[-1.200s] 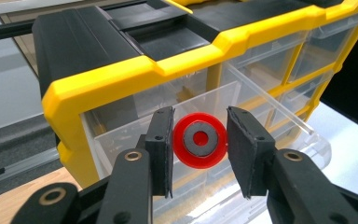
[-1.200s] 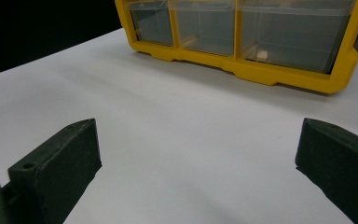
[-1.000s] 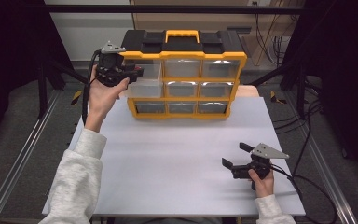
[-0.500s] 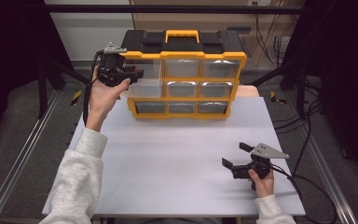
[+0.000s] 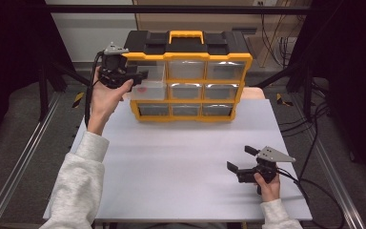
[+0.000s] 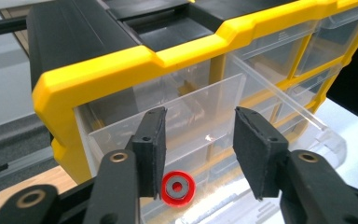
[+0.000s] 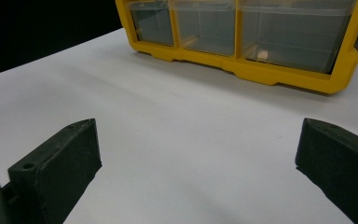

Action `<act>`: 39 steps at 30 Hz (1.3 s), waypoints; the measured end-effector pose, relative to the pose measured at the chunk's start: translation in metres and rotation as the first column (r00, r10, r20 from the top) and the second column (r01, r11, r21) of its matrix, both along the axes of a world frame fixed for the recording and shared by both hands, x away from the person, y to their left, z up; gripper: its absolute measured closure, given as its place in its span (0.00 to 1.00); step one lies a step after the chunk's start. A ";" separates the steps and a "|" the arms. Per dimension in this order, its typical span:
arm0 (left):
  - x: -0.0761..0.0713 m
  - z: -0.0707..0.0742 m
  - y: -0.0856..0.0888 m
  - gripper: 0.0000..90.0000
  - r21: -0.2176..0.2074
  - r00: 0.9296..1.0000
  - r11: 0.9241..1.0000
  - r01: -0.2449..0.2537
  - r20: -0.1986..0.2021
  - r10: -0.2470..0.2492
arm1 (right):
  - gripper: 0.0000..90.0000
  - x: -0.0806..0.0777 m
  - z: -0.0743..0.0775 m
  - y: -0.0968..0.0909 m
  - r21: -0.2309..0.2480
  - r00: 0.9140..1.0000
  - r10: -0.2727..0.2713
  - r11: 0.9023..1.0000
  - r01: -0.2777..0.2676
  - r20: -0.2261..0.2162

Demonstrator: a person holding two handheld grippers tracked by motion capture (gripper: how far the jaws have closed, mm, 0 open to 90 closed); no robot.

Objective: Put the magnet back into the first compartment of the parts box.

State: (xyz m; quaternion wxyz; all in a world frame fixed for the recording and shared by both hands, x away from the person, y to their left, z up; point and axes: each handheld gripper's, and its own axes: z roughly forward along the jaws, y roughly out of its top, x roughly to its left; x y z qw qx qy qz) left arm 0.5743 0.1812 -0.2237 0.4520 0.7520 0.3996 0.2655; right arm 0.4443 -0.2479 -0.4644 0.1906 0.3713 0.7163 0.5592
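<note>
1. Drop-off step: the left gripper (image 6: 198, 156), jaws just parting, hangs above the red ring (image 6: 178, 188), which lies in the pulled-out clear drawer (image 6: 223, 93).
2. Next, judging from this: withdraw, push the drawer shut; the right gripper (image 5: 242, 160) rests wide apart.

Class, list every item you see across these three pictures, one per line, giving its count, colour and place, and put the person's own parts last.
Organizer case: one, yellow frame with black top and yellow handle, at the far edge of the table.
Clear drawers: nine, see-through, three rows of three in the case front; the left one in the middle row is pulled out.
Red ring: one, red with a grey middle, lying in the pulled-out drawer below the left gripper's jaws.
Table: one, white top, bearing the case.
Left gripper: one, black, at the case's left side over the open drawer, jaws just opened, nothing pressed between them.
Right gripper: one, black with grey plate, low at the table's near right, jaws wide apart.
Sleeves: two, light grey, entering from the bottom.
</note>
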 end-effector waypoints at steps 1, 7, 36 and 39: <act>-0.001 0.001 0.001 0.55 0.001 1.000 1.000 0.000 0.005 0.000 | 0.01 0.000 0.000 0.000 0.000 1.000 0.000 1.000 0.000 0.000; -0.012 0.007 0.006 0.42 -0.007 0.999 1.000 0.014 0.041 -0.014 | 0.01 0.000 0.000 0.000 -0.002 1.000 0.000 1.000 0.000 -0.001; -0.067 -0.008 0.027 0.05 -0.087 0.979 0.983 0.164 0.135 -0.152 | 0.01 0.000 0.000 0.000 -0.006 1.000 -0.001 1.000 0.001 0.002; -0.072 -0.012 0.029 0.04 -0.080 0.978 0.982 0.170 0.136 -0.159 | 0.01 0.000 0.000 0.000 -0.007 1.000 -0.001 1.000 0.001 0.003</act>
